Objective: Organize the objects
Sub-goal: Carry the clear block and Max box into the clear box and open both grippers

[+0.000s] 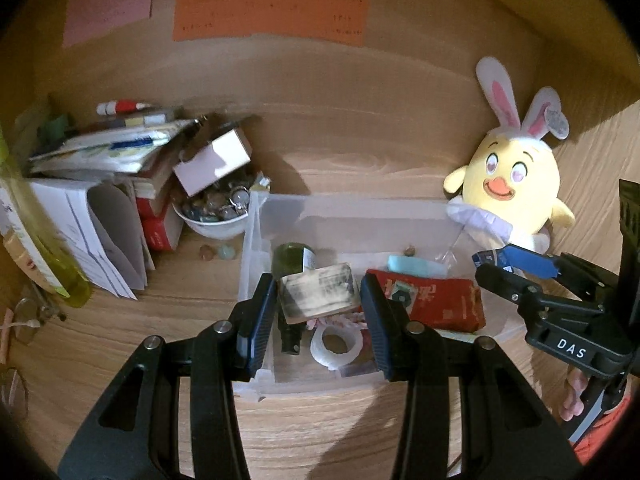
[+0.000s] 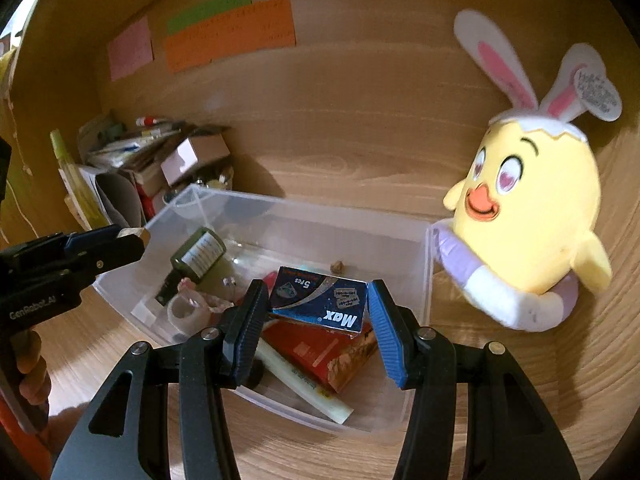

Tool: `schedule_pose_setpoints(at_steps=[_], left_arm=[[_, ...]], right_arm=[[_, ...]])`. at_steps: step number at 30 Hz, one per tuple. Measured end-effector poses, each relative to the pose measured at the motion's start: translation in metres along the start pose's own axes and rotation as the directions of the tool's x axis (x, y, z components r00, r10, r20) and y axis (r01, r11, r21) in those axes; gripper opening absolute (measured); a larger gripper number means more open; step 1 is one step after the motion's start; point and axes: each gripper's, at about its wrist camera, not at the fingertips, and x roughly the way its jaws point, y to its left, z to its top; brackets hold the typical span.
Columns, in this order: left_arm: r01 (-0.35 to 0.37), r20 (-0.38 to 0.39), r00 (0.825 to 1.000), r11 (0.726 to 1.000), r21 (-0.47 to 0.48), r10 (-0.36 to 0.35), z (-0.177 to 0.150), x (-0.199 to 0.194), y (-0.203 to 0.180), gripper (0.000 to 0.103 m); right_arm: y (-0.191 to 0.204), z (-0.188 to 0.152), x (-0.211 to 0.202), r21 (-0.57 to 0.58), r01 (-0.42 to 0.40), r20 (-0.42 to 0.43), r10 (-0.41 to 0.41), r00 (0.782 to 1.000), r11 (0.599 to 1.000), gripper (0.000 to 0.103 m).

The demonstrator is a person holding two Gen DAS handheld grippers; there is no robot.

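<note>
We hold a blue Max box in our right tool, pads closed on its sides, above the clear bin. Our left tool clamps a worn tan box over the bin's left end, mid-counter.

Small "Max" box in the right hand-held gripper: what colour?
Dark blue small "Max" box, white lettering; clearest in the right wrist view.
</note>
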Motion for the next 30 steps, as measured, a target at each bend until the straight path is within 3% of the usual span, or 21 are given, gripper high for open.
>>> schedule_pose_setpoints(at_steps=[11, 23, 28, 30], left_arm=[[0.007, -0.044, 0.999, 1.000, 0.021, -0.006, -0.007, 0.022, -0.005, 0.043], [0.025, -0.067, 0.997, 0.999, 0.036, -0.023, -0.010, 0.028, -0.008, 0.043], [0.018, -0.052, 0.999, 0.999, 0.047, -0.016, -0.011, 0.023, -0.008, 0.053], [0.011, -0.035, 0.999, 0.999, 0.051, -0.010, -0.011, 0.019, -0.009, 0.059]], right_arm=[[0.002, -0.009, 0.024, -0.009, -0.017, -0.078, 0.016, 0.997, 1.000, 0.048], [0.005, -0.012, 0.033, -0.017, 0.000, -0.104, -0.002, 0.995, 1.000, 0.048], [0.005, -0.011, 0.033, -0.016, 0.000, -0.106, -0.002, 0.994, 1.000, 0.049], [0.005, -0.011, 0.031, -0.018, -0.007, -0.107, 0.006, 0.994, 1.000, 0.055]])
